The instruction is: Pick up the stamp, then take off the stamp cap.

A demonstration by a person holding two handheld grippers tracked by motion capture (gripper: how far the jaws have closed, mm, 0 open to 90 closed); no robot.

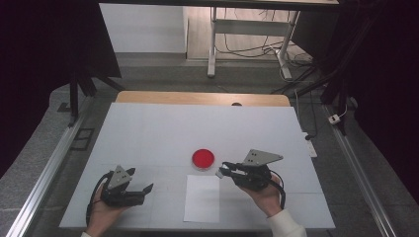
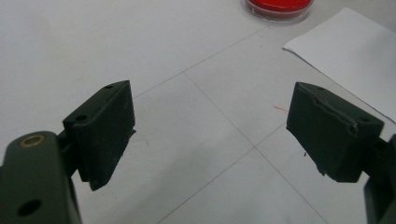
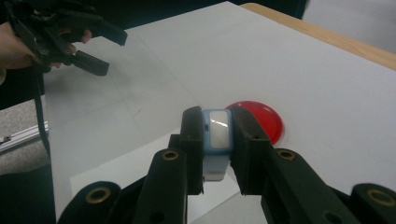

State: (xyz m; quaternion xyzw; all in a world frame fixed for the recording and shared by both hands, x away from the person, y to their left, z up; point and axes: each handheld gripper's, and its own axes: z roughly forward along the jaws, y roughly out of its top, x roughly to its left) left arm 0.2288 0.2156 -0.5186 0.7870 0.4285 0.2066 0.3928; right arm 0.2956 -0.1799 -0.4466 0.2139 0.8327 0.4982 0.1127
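One small blue block (image 3: 217,135) clamped in right gripper (image 3: 218,140); red dish (image 1: 203,158) at eleven o'clock, placement pending; left gripper (image 2: 210,135) wide, idle.

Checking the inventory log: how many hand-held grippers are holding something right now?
1. The right hand-held gripper is shut on a small blue-and-white block, near the red dish. The left hand-held gripper is open and holds nothing, over the white table.

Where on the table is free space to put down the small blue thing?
Free: the table beyond the red dish, and between left hand-held gripper and paper sheet. Crowded: around the right hand-held gripper, holding the blue thing.
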